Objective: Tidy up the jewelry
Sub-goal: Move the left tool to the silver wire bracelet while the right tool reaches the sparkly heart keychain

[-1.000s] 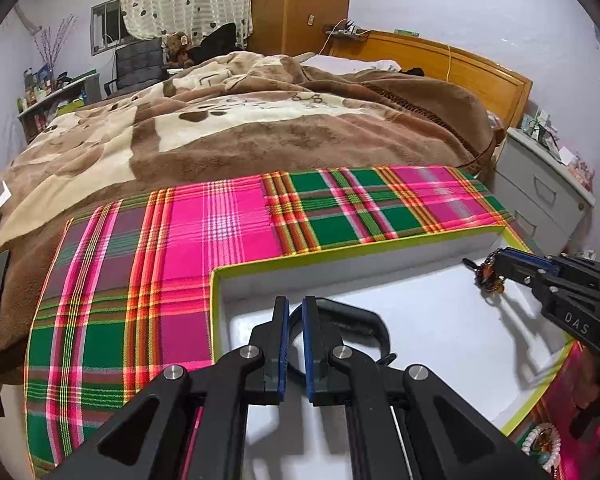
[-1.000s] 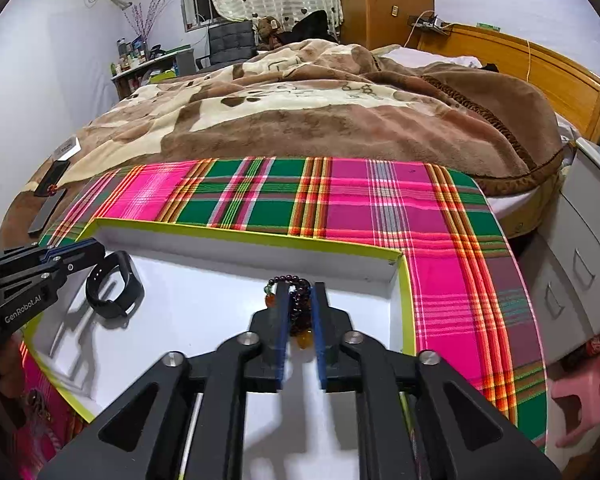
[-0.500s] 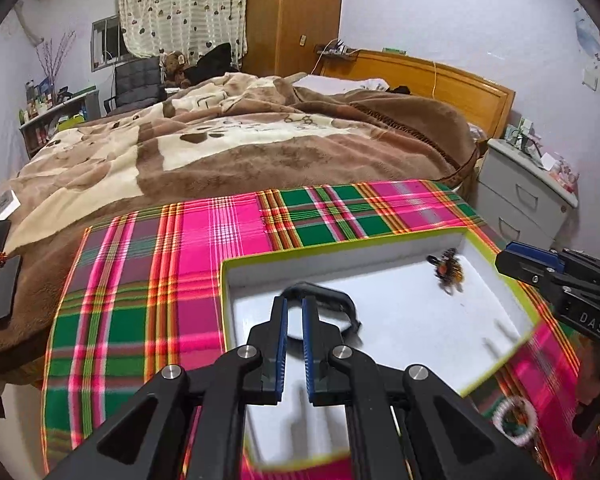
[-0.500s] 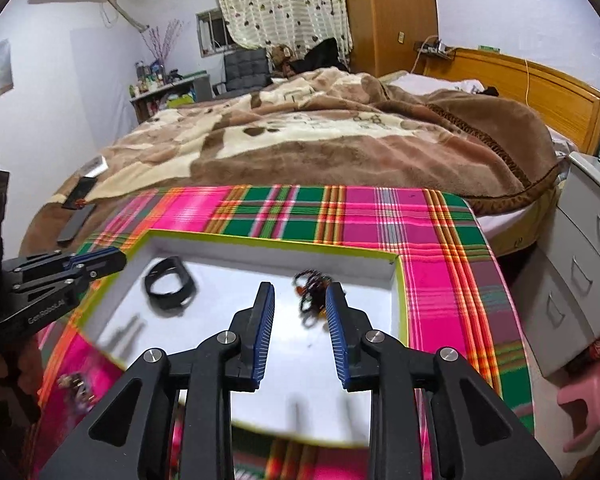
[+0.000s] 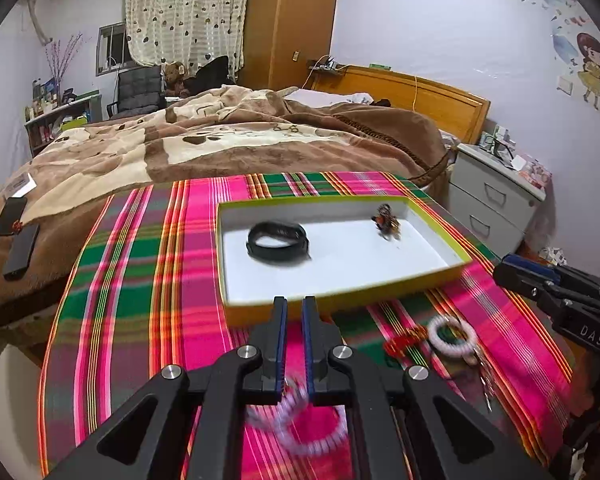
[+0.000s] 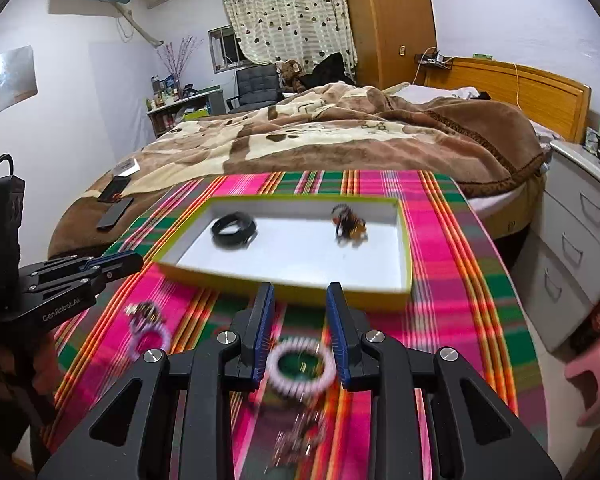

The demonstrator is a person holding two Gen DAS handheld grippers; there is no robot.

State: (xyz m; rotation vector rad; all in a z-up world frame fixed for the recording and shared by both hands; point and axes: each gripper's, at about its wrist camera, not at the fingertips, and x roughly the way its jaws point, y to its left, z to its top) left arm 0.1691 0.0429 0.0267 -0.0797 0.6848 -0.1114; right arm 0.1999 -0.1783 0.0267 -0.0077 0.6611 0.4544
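A white tray with a yellow-green rim (image 5: 340,310) (image 6: 284,280) lies on the plaid cloth. In it are a black band (image 5: 278,239) (image 6: 234,230) and a dark beaded bracelet (image 5: 387,222) (image 6: 349,224). My left gripper (image 5: 292,308) is nearly closed and empty, held above a pink-white bead bracelet (image 5: 300,424) (image 6: 150,336). My right gripper (image 6: 299,294) is open and empty, above a white bead bracelet (image 6: 300,368) (image 5: 452,336). A red bracelet (image 5: 404,342) lies beside it. A blurred chain (image 6: 300,436) lies nearer to me.
The plaid cloth (image 5: 140,280) covers a round table in front of a bed with a brown blanket (image 5: 240,140). Phones (image 5: 18,236) lie on the bed at left. A white drawer unit (image 5: 496,208) and a pink stool (image 6: 592,380) stand at right.
Both grippers have pulled back from the tray, leaving the black band and the beaded bracelet in it. The right gripper has opened wider. Loose bracelets on the cloth have come into view.
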